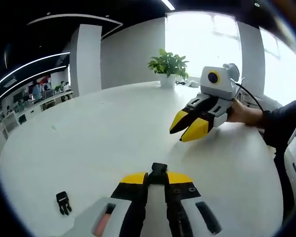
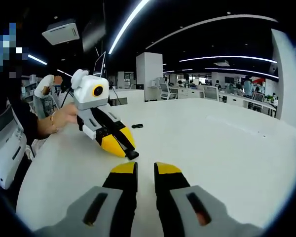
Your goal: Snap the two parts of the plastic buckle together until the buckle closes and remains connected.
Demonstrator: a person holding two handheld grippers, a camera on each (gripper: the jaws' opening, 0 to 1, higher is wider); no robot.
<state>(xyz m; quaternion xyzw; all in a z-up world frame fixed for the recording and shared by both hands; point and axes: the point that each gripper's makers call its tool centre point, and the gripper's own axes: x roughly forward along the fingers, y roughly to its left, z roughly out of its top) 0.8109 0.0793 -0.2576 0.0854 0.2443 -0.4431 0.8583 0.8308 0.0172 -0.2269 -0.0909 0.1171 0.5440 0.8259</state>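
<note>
My left gripper (image 1: 158, 178) is shut on one black buckle part (image 1: 159, 171), which sticks up between its yellow tips. The other black buckle part (image 1: 63, 202) lies loose on the white table (image 1: 103, 133), to the near left of those jaws. My right gripper (image 1: 178, 135) hovers above the table further out, its tips slightly apart with nothing between them. In the right gripper view, my right gripper (image 2: 145, 168) stands open and empty. Ahead of it, the left gripper (image 2: 129, 149) holds its buckle part (image 2: 132, 154), and the loose part (image 2: 137, 126) lies behind.
A potted plant (image 1: 168, 66) stands at the table's far edge. A person's hand (image 1: 241, 111) and dark sleeve hold the right gripper; another hand (image 2: 64, 116) holds the left one. Office desks and people fill the background beyond the table (image 2: 227, 143).
</note>
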